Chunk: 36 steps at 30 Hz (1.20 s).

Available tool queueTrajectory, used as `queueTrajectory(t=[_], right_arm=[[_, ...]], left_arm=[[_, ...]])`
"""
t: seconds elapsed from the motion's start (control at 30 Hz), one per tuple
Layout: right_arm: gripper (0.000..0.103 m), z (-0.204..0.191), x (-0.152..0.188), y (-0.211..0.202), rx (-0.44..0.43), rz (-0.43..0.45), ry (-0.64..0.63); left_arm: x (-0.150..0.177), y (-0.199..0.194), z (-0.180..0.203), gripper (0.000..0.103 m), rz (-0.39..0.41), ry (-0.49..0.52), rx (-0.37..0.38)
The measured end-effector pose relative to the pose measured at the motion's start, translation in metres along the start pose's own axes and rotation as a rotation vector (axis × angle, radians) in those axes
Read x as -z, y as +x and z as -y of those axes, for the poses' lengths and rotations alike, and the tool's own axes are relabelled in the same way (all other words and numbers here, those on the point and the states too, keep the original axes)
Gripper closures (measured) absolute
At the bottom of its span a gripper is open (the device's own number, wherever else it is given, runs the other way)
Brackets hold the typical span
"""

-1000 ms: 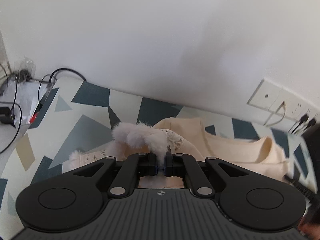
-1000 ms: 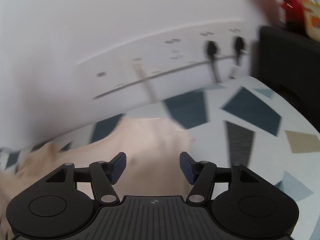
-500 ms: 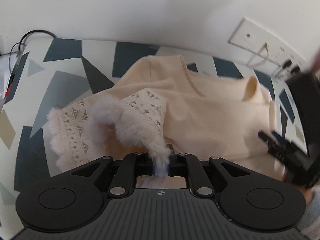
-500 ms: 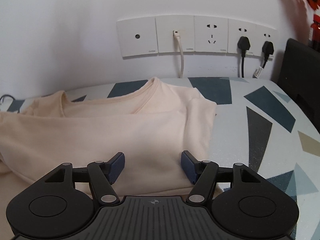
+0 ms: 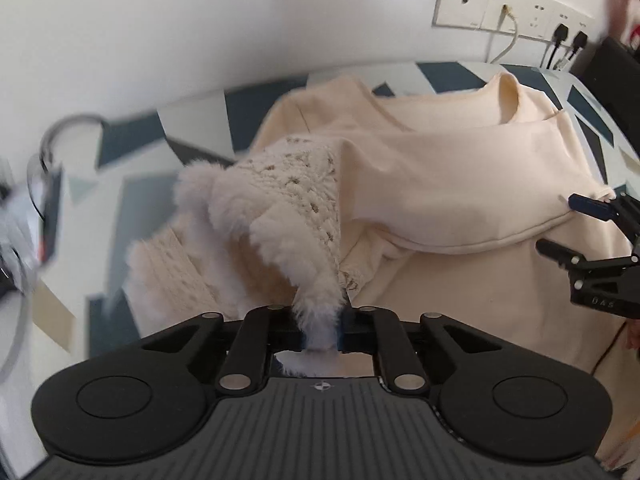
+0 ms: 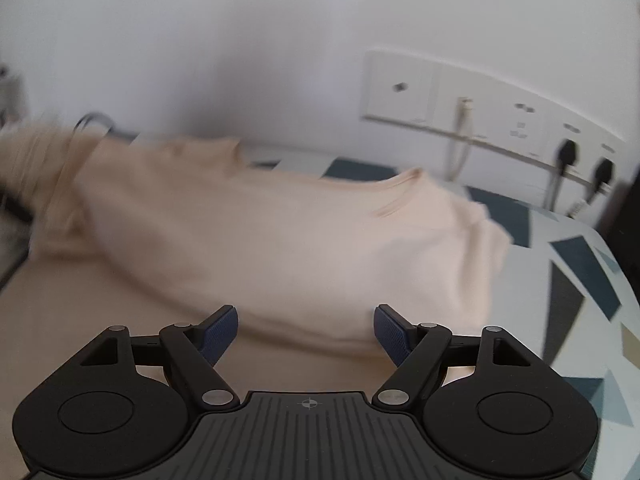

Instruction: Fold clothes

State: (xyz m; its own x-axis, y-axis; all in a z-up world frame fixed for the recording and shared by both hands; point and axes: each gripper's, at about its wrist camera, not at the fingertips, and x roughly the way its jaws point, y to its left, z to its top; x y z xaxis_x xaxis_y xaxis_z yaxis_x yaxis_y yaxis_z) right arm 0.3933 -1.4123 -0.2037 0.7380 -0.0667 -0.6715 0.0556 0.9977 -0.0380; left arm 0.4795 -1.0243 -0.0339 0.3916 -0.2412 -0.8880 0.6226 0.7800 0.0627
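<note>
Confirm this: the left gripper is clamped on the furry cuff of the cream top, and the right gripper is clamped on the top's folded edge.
Not quite. The right gripper is open, its jaws apart over the cream top, as the right wrist view shows. The left gripper is indeed clamped on the furry cuff.

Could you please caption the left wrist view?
Left gripper clamps the cream top's fluffy cuff; open right gripper alongside.

Home: wall sockets (image 5: pixel 516 20), patterned tablecloth (image 6: pixel 580 264)

Only readable bit is "DAS" stamped on the right gripper (image 5: pixel 600 236) body; socket markings are too blurry.
</note>
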Motion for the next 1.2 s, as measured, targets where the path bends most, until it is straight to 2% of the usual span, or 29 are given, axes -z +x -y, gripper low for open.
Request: queueTrajectory(t=[0.03,0.1,0.17,0.2,0.23,0.37,0.4,0.47,0.5,0.53,0.6,0.63,0.73,0.87,1.03,1.1,1.13,1.2], right_arm=[[0.027,-0.004,0.001,0.003,-0.006,-0.010,-0.026],[0.027,0.002,-0.002,0.005,-0.004,-0.012,0.027],[0.045,0.012,-0.005,0.005,0.001,-0.011,0.102],[0.072,0.017,-0.007,0.005,0.004,-0.010,0.139],[0.083,0.022,-0.008,0.006,0.007,-0.009,0.176],[0.077,0.032,-0.010,0.005,-0.027,-0.045,0.276],[0.072,0.031,-0.010,0.005,-0.035,-0.054,0.278],[0.053,0.029,-0.012,0.000,-0.064,-0.060,0.280],[0.041,0.031,-0.013,-0.003,-0.077,-0.053,0.303],[0.035,0.035,-0.014,-0.007,-0.080,-0.040,0.344],[0.031,0.047,-0.016,-0.014,-0.067,-0.018,0.431],[0.028,0.054,-0.016,-0.016,-0.049,-0.012,0.469],[0.028,0.080,-0.013,-0.020,0.010,-0.020,0.551],[0.028,0.114,-0.003,-0.032,0.078,0.013,0.642],[0.028,0.144,0.013,-0.048,0.129,0.059,0.729],[0.028,0.150,0.018,-0.049,0.138,0.059,0.754],[0.028,0.152,0.021,-0.050,0.142,0.058,0.765],[0.028,0.154,0.025,-0.052,0.151,0.059,0.774]], left_arm=[[-0.001,-0.005,0.001,0.091,0.021,0.031,-0.033],[-0.004,-0.021,-0.004,0.091,0.069,0.054,-0.065],[-0.006,-0.033,-0.010,0.091,0.097,0.057,-0.070],[-0.006,-0.037,-0.012,0.090,0.106,0.060,-0.074],[-0.003,-0.034,-0.016,0.090,0.094,0.052,-0.072],[0.013,-0.012,-0.022,0.090,0.026,0.017,-0.081],[0.015,-0.008,-0.022,0.090,0.015,-0.002,-0.083],[0.019,-0.004,-0.020,0.090,0.003,-0.031,-0.087],[0.020,-0.005,-0.019,0.090,0.001,-0.041,-0.089],[0.018,-0.008,-0.017,0.090,0.000,-0.037,-0.097],[0.013,-0.012,-0.011,0.090,-0.003,-0.028,-0.113],[0.008,-0.016,-0.009,0.090,-0.003,-0.044,-0.095],[-0.010,-0.031,0.003,0.090,0.027,-0.059,-0.021],[-0.041,-0.038,0.059,0.090,0.125,0.082,0.061],[-0.061,-0.002,0.149,0.090,0.188,0.220,0.205],[-0.065,0.013,0.169,0.087,0.135,0.267,0.267],[-0.067,0.020,0.179,0.078,0.108,0.290,0.298],[-0.071,0.035,0.198,0.070,0.054,0.336,0.360]])
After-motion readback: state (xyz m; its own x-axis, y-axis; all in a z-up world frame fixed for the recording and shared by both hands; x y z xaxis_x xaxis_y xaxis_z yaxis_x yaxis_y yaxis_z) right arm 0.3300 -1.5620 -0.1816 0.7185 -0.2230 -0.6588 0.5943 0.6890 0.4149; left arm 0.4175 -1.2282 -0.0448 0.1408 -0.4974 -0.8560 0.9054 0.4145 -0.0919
